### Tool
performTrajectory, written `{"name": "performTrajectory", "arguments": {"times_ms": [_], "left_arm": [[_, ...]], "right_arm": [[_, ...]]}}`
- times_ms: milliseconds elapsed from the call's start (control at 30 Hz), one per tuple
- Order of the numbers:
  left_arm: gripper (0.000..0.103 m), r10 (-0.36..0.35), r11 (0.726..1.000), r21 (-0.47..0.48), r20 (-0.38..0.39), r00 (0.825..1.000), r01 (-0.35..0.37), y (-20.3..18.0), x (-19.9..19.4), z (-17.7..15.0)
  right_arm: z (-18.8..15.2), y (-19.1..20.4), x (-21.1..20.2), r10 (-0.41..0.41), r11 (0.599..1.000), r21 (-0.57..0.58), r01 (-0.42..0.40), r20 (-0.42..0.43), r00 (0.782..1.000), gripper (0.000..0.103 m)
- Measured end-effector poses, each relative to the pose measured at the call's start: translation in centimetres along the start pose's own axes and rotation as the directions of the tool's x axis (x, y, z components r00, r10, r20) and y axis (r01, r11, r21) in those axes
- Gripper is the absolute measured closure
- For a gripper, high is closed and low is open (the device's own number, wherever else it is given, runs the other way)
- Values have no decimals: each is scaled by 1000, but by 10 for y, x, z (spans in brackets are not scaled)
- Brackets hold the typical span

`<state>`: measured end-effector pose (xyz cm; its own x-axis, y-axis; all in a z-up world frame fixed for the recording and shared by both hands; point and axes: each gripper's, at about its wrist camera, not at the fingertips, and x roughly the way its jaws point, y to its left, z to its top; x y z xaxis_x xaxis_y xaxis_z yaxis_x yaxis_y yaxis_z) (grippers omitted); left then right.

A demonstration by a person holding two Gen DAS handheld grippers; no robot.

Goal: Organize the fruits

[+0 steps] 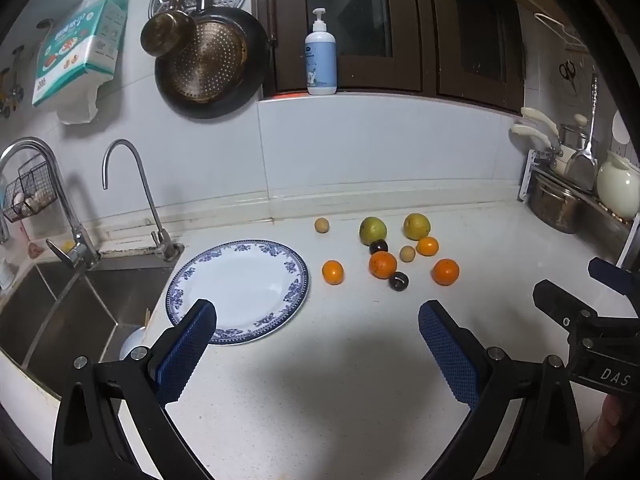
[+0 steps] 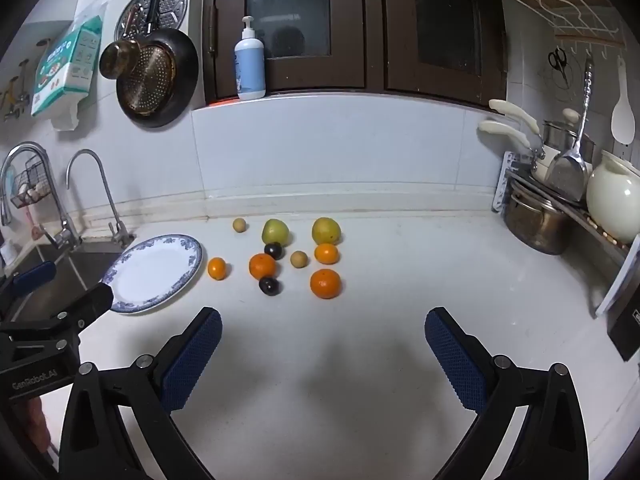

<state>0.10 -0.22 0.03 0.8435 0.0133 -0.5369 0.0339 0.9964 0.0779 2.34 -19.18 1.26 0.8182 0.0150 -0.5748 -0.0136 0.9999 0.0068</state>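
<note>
Four oranges (image 1: 383, 264), two green fruits (image 1: 373, 230), two dark plums (image 1: 398, 281), two small tan fruits (image 1: 321, 225) and one plate (image 1: 298, 264)

White countertop (image 2: 360, 360) carries a blue-rimmed plate (image 2: 154, 270) and scattered fruits (image 2: 325, 283).

A white speckled counter (image 2: 360, 380) runs to a pale tiled wall (image 2: 340, 152). Far above it stands a dark wooden window (image 2: 352, 28) with a pump bottle (image 2: 250, 68) on its sill. At left lies a steel sink (image 1: 80, 312) with two taps (image 1: 132, 196); pans (image 1: 208, 64) hang above. A dish rack (image 2: 560, 200) stands right.
</note>
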Motion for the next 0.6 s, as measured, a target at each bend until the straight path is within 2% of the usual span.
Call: {"name": "performTrajectory", "arguments": {"times_ms": [133,233,600], "left_arm": [[0,-4,1000,-8,37,999,4,-2,-9,-2],[0,-18,999,-37,41,999,19,9,-13,4],[0,-19,999,-32,61,998,21,14,-19,9]], "right_arm": [[-1,-2,-1,-1,1000,2,1,7,1000,1],[1,3,-6,3,1000,3,-3,12,1000,1],[5,8,-9,9,1000,-1,-9,11,1000,1]]}}
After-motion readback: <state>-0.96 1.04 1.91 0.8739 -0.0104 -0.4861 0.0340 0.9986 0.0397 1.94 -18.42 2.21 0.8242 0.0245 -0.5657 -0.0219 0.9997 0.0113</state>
